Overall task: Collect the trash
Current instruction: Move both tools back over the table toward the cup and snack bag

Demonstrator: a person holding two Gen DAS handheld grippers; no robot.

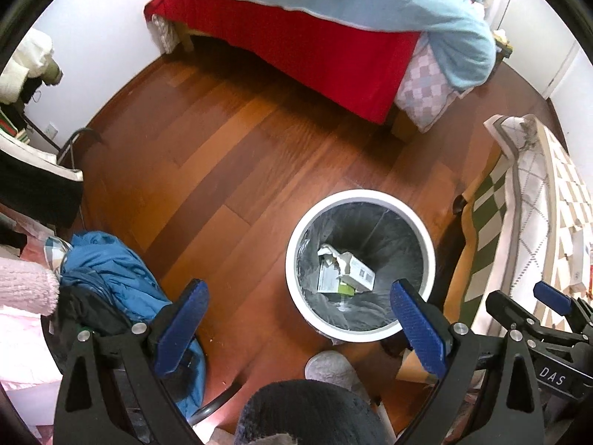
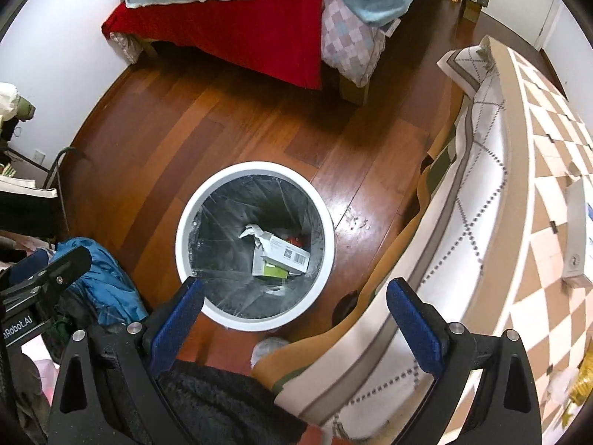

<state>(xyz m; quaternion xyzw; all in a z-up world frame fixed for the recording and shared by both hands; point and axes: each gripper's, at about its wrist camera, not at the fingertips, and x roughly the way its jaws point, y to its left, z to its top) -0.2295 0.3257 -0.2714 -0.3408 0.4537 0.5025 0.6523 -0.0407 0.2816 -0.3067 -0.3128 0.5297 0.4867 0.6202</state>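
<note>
A round white trash bin with a black liner stands on the wooden floor; it also shows in the right wrist view. Inside it lie a torn white and green carton and crumpled paper; the carton also shows in the right wrist view. My left gripper is open and empty, held above the bin's near rim. My right gripper is open and empty, above the bin's near right side. The right gripper shows at the right edge of the left wrist view.
A bed with a red sheet and light blue blanket stands at the back. A table with a checkered cloth is at the right. Blue clothing is piled at the left. A grey slipper lies near the bin.
</note>
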